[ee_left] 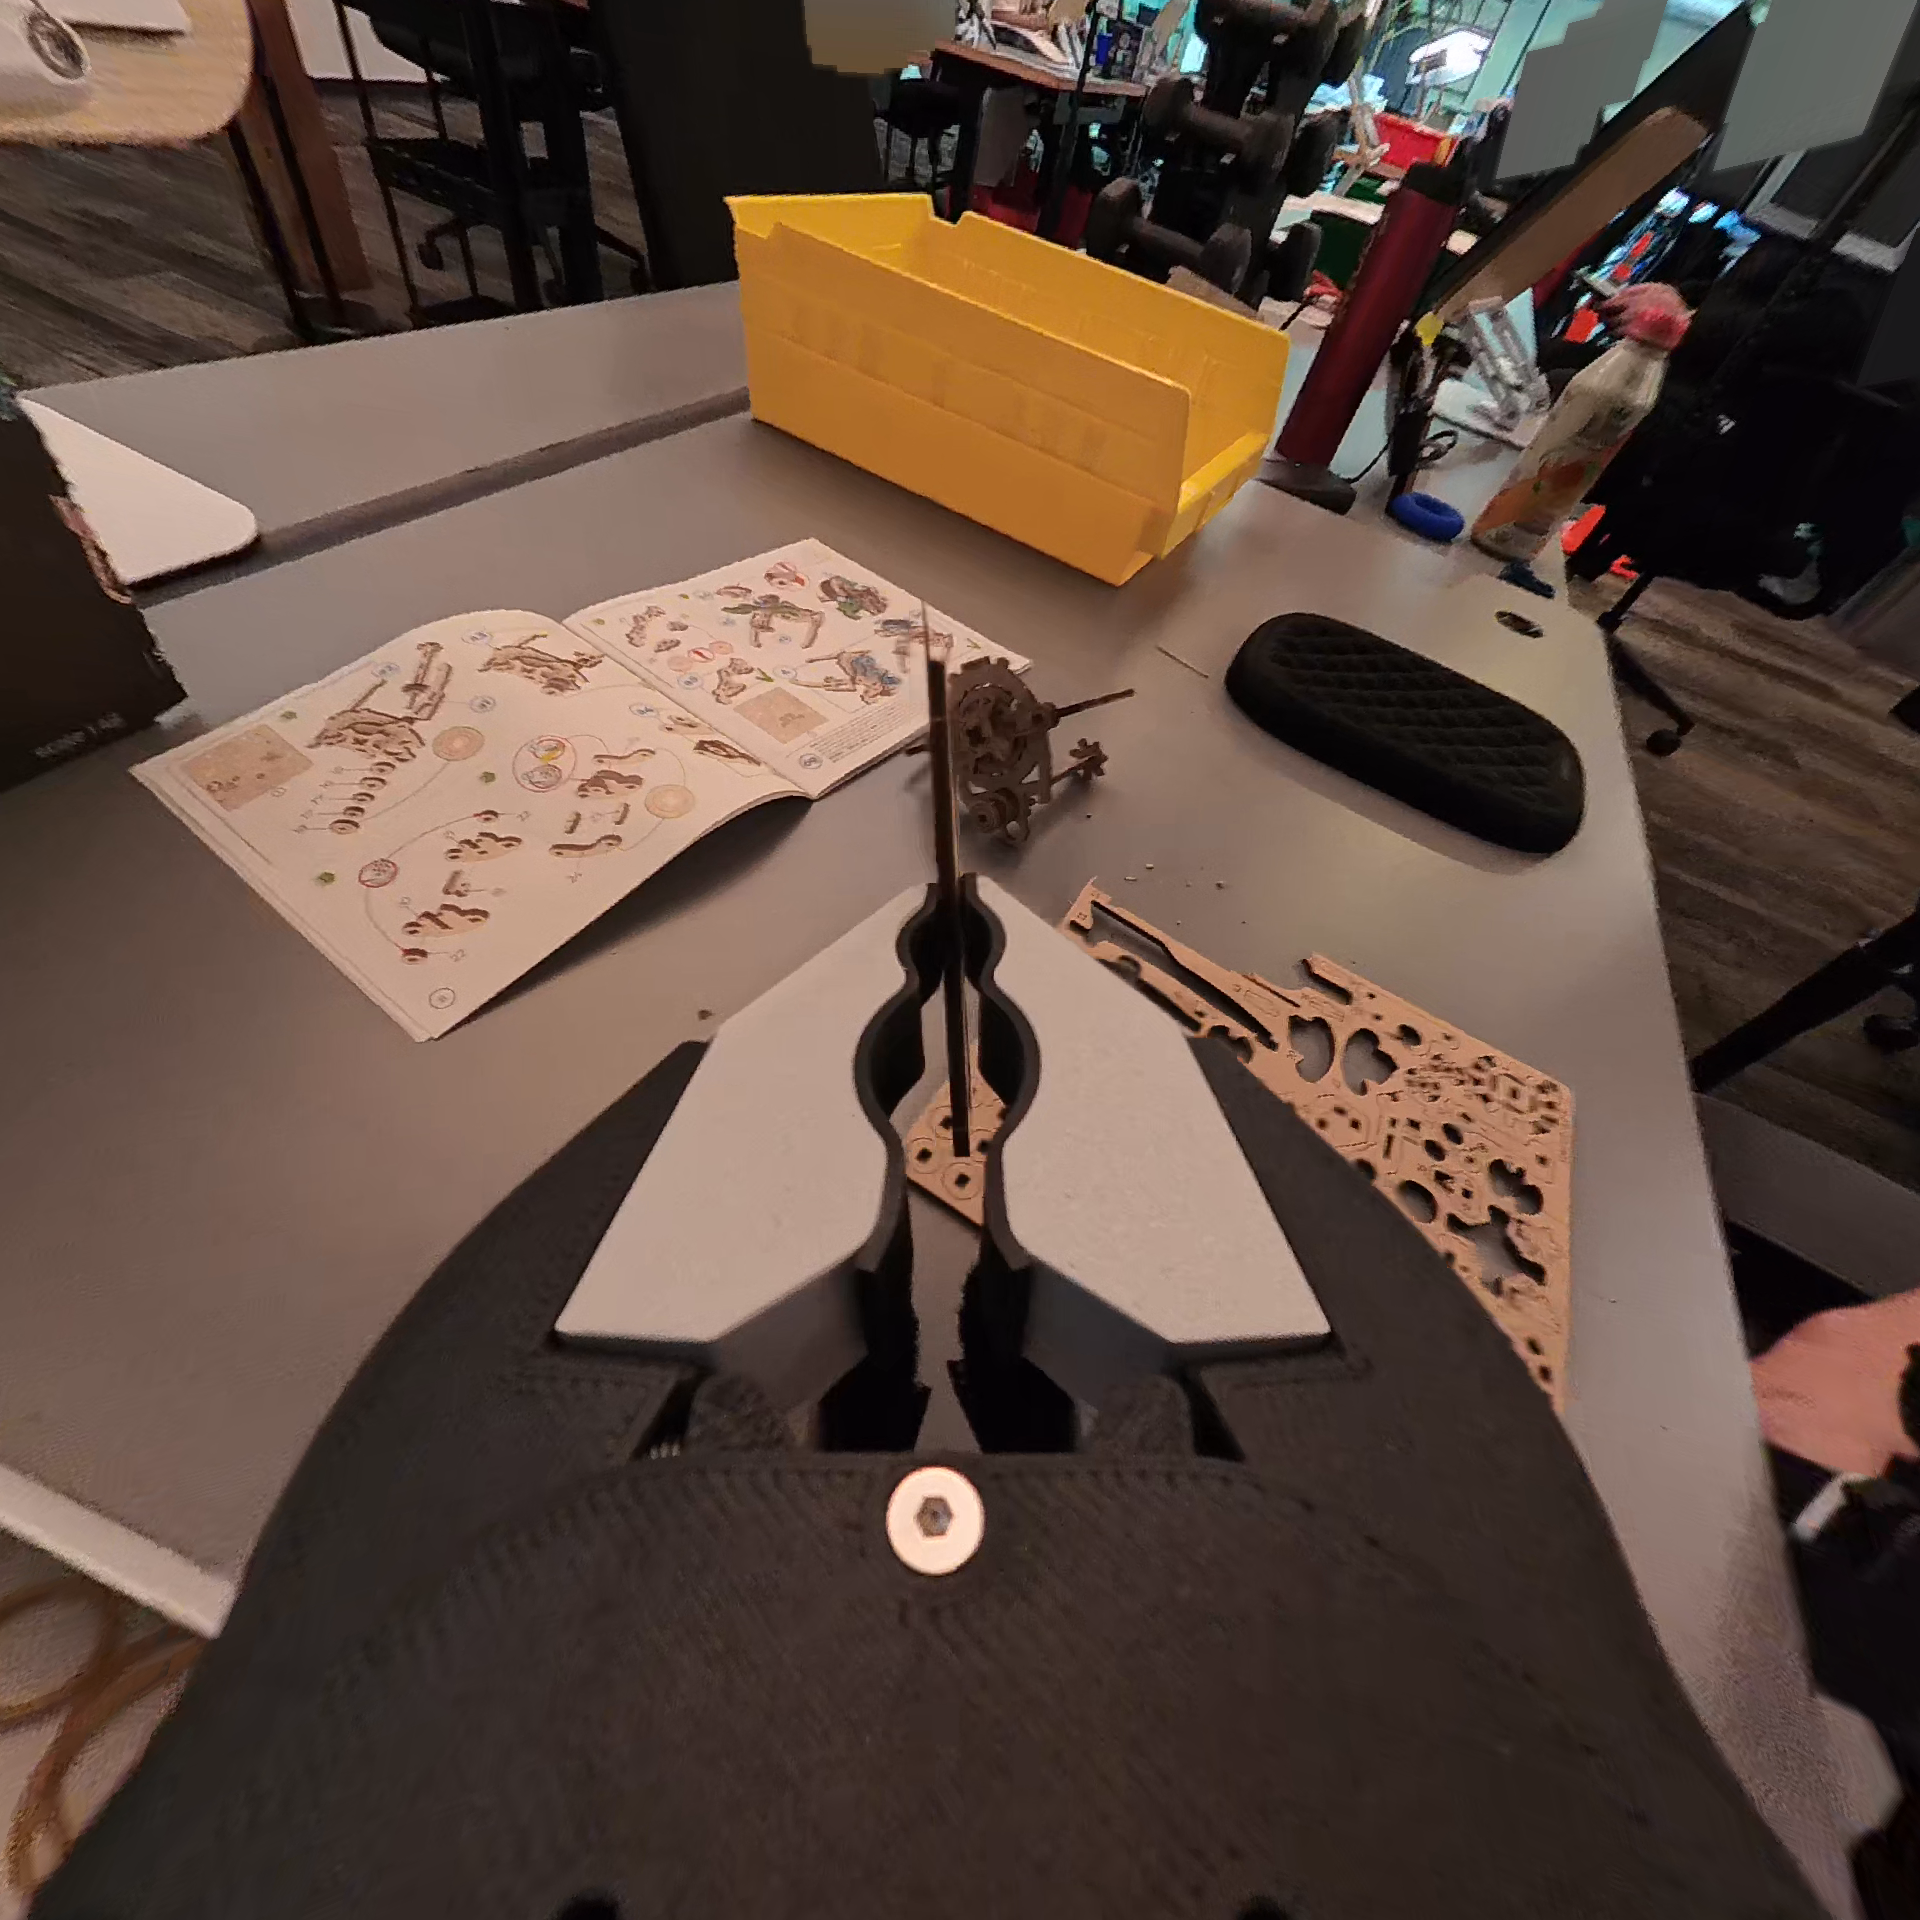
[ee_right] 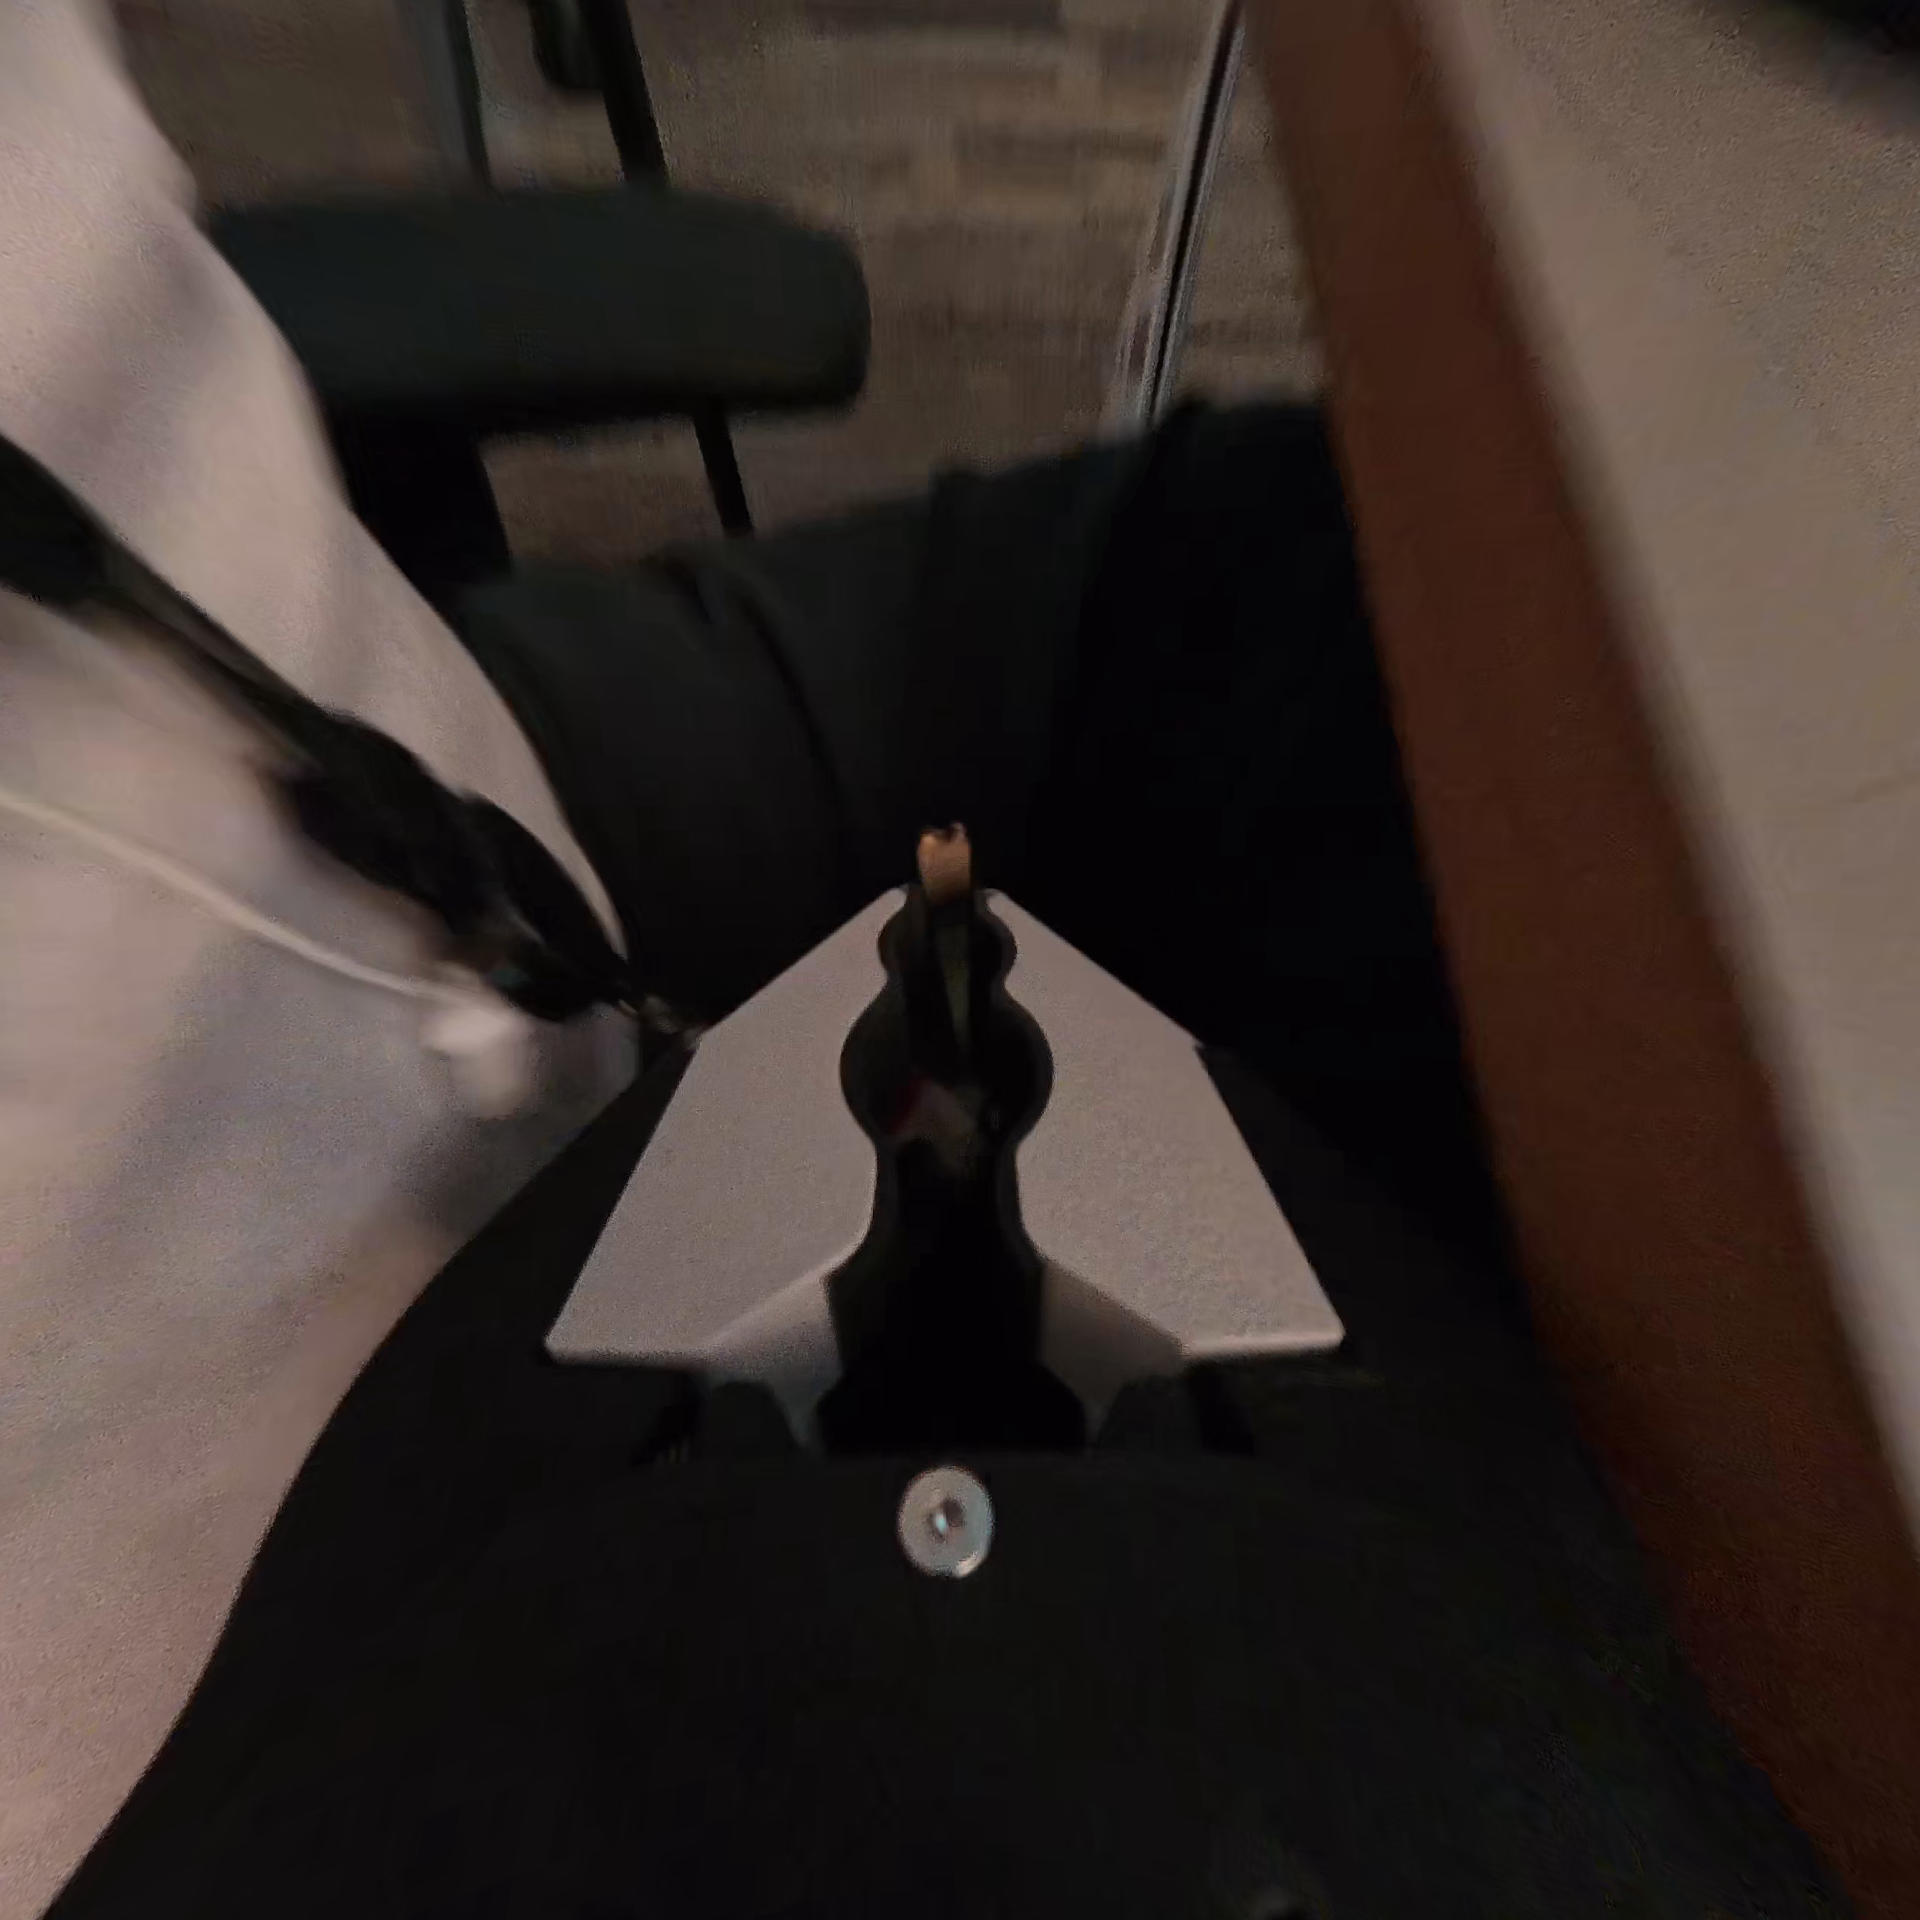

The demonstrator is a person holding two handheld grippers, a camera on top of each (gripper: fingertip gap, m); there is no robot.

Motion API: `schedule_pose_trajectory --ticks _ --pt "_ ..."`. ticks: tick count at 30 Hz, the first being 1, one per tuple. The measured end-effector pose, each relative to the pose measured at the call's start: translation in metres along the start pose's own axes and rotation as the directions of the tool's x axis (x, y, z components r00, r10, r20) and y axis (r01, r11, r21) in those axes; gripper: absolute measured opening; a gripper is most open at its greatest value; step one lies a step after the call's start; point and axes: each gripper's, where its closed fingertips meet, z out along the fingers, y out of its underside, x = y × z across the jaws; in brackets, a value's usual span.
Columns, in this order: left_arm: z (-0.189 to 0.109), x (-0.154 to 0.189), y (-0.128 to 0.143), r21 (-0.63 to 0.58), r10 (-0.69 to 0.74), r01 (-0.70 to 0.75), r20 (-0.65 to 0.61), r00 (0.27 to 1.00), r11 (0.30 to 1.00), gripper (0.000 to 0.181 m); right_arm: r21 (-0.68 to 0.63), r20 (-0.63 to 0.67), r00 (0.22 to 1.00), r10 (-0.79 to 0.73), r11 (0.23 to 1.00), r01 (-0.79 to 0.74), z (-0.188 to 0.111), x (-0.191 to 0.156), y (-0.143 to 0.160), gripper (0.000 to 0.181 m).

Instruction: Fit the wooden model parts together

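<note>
Left wrist view. The left gripper [ee_left: 951, 904] has its two grey fingers [ee_left: 769, 1122] clenched on a thin dark flat piece [ee_left: 943, 790], seen edge-on; the piece stands upright between the fingertips and projects well beyond them. What kind of part it is cannot be told from this angle. Just past the fingertips, slightly to their right, a partly assembled wooden gear mechanism [ee_left: 1013, 743] rests on the grey table [ee_left: 312, 1143], with thin shafts sticking out to its right. Beneath and to the right of the fingers lies a tan laser-cut wooden parts sheet [ee_left: 1423, 1132], many of its cut-outs already empty; one corner of it shows through the gap between the fingers. Ahead and to the left of the fingers an instruction booklet [ee_left: 499, 790] lies open and flat. Farther ahead stands a yellow plastic bin [ee_left: 997, 384]; ahead to the right lies a black quilted pad [ee_left: 1408, 727].

Right wrist view. The picture is blurred and dark. The right gripper [ee_right: 945, 904] has its fingers [ee_right: 748, 1174] closed on a small tan wooden piece [ee_right: 943, 857], whose tip shows just beyond the fingertips. To the left of the fingers is pale fabric [ee_right: 156, 1039]; to the right, a brown wooden edge [ee_right: 1538, 831]; beyond the fingertips, a dark chair [ee_right: 582, 301].
</note>
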Motion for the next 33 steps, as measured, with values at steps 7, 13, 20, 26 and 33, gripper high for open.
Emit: schedule_pose_trajectory --ticks 7,13,20,26,33 --pt "-0.006 0.022 -0.011 0.012 -0.251 0.262 -0.244 0.937 0.965 0.0 0.396 0.065 0.982 0.175 0.899 -0.186 -0.108 0.023 -0.134 0.005" --pt "-0.005 0.031 -0.004 -0.067 -0.361 0.359 -0.323 0.875 0.931 0.0 0.601 0.098 0.988 0.117 0.785 -0.153 -0.198 0.069 -0.185 0.005" --pt "0.001 0.016 0.016 -0.151 -0.49 0.467 -0.238 0.838 0.871 0.0 0.429 -0.433 0.9 -0.049 0.867 0.254 -0.238 0.222 -0.151 0.005" --pt "0.001 -0.005 0.026 -0.16 -0.575 0.553 -0.173 0.8 0.817 0.0 0.402 -0.442 0.893 -0.083 0.872 0.28 -0.216 0.272 -0.139 0.005" --pt "0.004 -0.018 0.046 -0.222 -0.688 0.655 -0.129 0.715 0.722 0.0 0.367 -0.41 0.91 -0.057 0.903 0.222 -0.187 0.293 -0.121 0.005"
